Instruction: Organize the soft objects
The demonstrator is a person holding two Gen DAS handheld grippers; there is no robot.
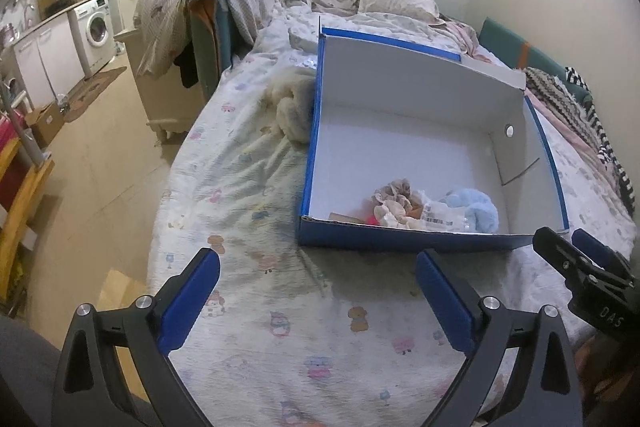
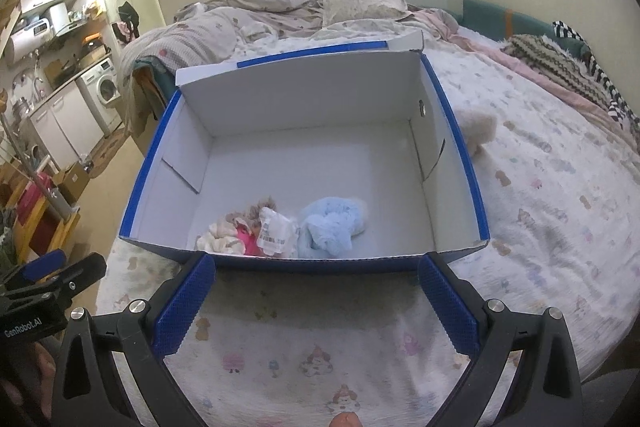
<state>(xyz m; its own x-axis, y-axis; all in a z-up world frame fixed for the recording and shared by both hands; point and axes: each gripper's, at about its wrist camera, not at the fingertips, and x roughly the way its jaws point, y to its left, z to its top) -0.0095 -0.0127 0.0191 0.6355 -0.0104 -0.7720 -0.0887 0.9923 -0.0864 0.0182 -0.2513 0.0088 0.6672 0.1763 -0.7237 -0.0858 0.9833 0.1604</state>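
A few soft bits – blue plush (image 2: 334, 225) included – are already dropped low-centre in the box (image 2: 160, 131), one cream fluffy item (image 1: 290, 107) is left on the bed (image 1: 248, 195) mid-frame, both the left hand-held gripper (image 1: 318, 281) and the right hand-held gripper (image 2: 316, 285) spread wide, empty.

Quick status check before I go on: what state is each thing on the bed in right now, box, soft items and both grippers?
Blue cardboard box: open, lid flap upright, resting on the bed.
Light blue plush toy: inside the box, near the front wall.
Small bundle of cream and pink fabric pieces: inside the box, beside the plush.
Cream fluffy toy: outside, lying against the box's side.
Left gripper: open, empty.
Right gripper: open, empty.
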